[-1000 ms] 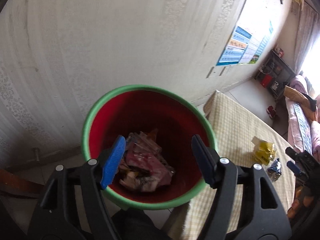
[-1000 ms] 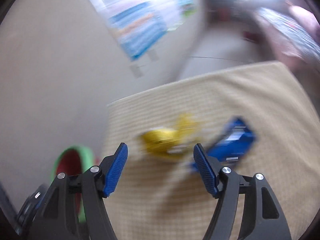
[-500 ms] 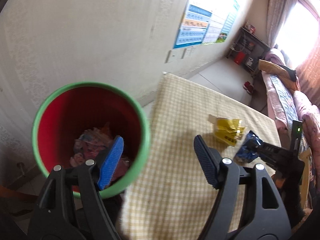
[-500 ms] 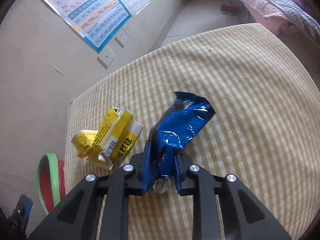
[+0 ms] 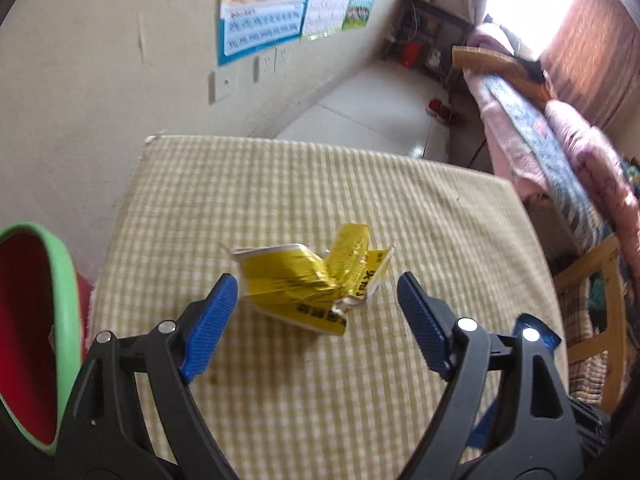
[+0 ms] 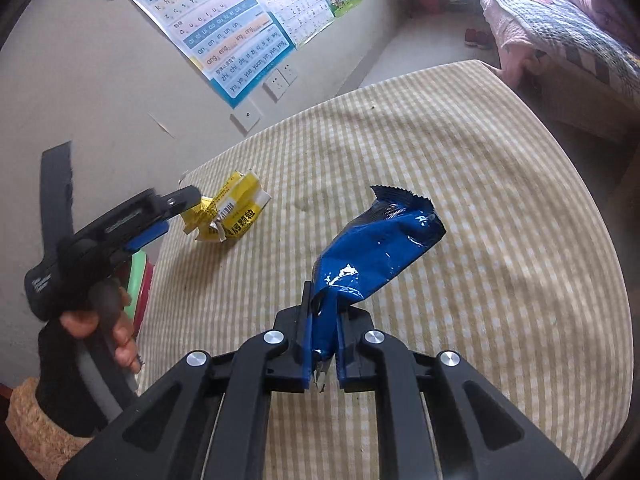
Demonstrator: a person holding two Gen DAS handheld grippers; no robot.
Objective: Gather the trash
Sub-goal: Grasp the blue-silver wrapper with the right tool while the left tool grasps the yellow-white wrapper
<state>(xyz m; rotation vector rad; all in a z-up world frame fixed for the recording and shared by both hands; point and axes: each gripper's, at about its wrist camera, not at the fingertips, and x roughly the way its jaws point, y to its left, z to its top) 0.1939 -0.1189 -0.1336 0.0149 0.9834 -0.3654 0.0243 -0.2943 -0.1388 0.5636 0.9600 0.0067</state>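
Right gripper (image 6: 322, 354) pinches the blue wrapper (image 6: 376, 248); left gripper (image 5: 316, 316) is opening, empty, near the yellow carton (image 5: 312, 280), probably light and crushable, grab its middle

**Glossy wrappers on woven cloth**

The blue wrapper (image 6: 380, 248) looks like shiny, creased foil-plastic. The yellow packet (image 5: 312, 280) is crinkled and glossy. The surface (image 5: 280, 184) wears matt checked cloth. The bin (image 5: 64, 280) is smooth plastic. Gripper bodies are matt black plastic.
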